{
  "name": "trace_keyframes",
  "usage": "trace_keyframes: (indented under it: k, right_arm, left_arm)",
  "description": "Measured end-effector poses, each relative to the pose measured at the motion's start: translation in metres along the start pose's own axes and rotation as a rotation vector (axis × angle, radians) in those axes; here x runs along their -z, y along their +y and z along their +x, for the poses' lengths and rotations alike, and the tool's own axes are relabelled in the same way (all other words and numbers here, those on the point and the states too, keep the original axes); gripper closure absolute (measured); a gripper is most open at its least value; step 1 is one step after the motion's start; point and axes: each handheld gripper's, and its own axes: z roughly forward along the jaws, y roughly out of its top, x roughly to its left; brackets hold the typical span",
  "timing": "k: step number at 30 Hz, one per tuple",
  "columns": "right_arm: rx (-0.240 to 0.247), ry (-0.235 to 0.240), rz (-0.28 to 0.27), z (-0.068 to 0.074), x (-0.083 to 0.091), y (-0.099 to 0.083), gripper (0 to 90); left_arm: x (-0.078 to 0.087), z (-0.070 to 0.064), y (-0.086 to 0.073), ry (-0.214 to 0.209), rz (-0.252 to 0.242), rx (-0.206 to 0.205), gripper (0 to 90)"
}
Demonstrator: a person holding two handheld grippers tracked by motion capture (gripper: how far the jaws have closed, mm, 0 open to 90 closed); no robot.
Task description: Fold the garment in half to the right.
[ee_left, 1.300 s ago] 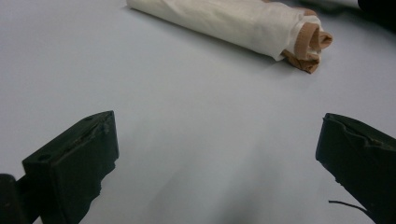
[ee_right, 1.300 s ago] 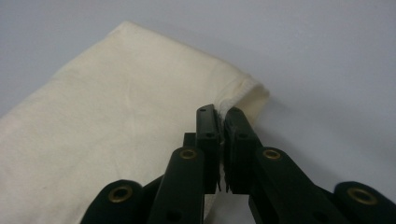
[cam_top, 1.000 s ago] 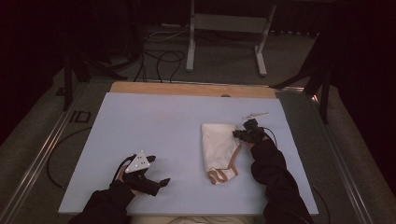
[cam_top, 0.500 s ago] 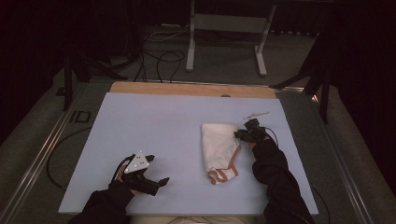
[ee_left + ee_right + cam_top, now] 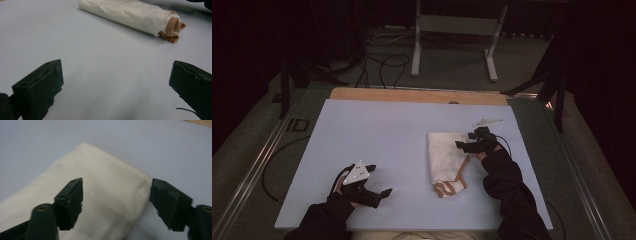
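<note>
A folded cream cloth [image 5: 445, 152] with tan straps [image 5: 451, 186] at its near end lies on the pale blue table top [image 5: 377, 135], right of the middle. My right gripper [image 5: 463, 145] hovers open at the cloth's far right edge; in the right gripper view the cloth [image 5: 100, 197] lies between and below the spread jaws. My left gripper [image 5: 381, 194] rests open near the front left, apart from the cloth. In the left gripper view the cloth [image 5: 127, 13] lies farther off, its tan strap end [image 5: 175, 27] at the right.
A bare wooden strip [image 5: 417, 95] runs along the table's far edge. Beyond it stand a metal stand [image 5: 457, 30] and cables [image 5: 382, 62] on the dark floor. A metal rail [image 5: 257, 165] borders the left side.
My right gripper has shifted slightly along the cloth's right edge. The left gripper and the cloth have stayed put.
</note>
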Motion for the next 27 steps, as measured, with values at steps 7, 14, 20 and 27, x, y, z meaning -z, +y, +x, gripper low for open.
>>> trace_keyframes:
  k: [7, 14, 20, 27]
  right_arm:
    - [0.025, 0.079, -0.018, 0.013, -0.003, 0.004, 13.9]
    - [0.063, 0.131, -0.034, 0.027, -0.006, 0.007, 12.5]
    - [0.095, 0.172, -0.057, 0.040, -0.003, 0.012, 12.1]
    - [0.112, 0.203, -0.070, 0.049, 0.000, 0.012, 10.1]
  left_arm:
    - [0.004, 0.003, 0.000, 0.004, -0.018, 0.001, 0.2]
    - [0.006, 0.004, 0.000, 0.003, -0.021, -0.001, 0.2]
    - [0.008, 0.007, 0.001, -0.009, -0.032, 0.008, 0.2]
    - [0.014, 0.010, 0.002, -0.010, -0.040, 0.010, 0.1]
